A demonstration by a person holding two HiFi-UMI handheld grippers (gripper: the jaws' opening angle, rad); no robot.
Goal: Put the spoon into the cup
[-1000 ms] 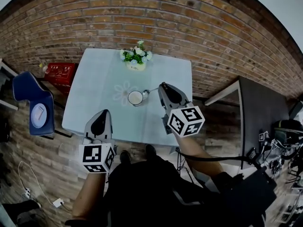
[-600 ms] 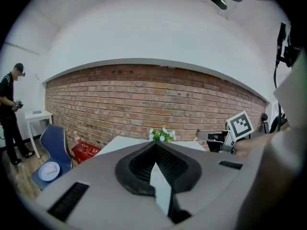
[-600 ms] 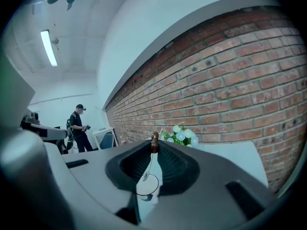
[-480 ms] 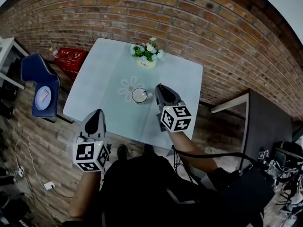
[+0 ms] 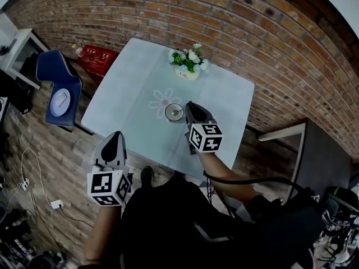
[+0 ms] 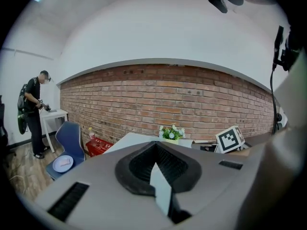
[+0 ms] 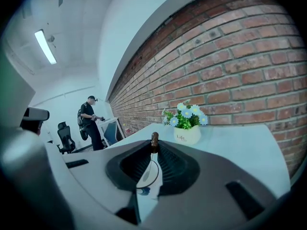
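Now that right gripper (image 5: pixel 189 107) has dropped, spoon (image 7: pixel 154 139), pinched at its handle tip, hangs below the fingers (image 7: pixel 176 164) into cup (image 5: pixel 174 112). Release looks next. Left gripper (image 5: pixel 115 139) closed, empty.

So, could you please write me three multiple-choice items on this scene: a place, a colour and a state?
1. Where is the flower pot? A on the table, beyond the cup; B on the floor; C on a shelf.
2. What colour is the chair? A red; B blue; C green.
3. What state is the right gripper in? A open and empty; B shut on the spoon; C shut on the cup.
Key: 1 A, it stands on the table between cup and brick wall; 2 B, its back and seat are blue; 3 B, the jaws pinch the spoon's handle.
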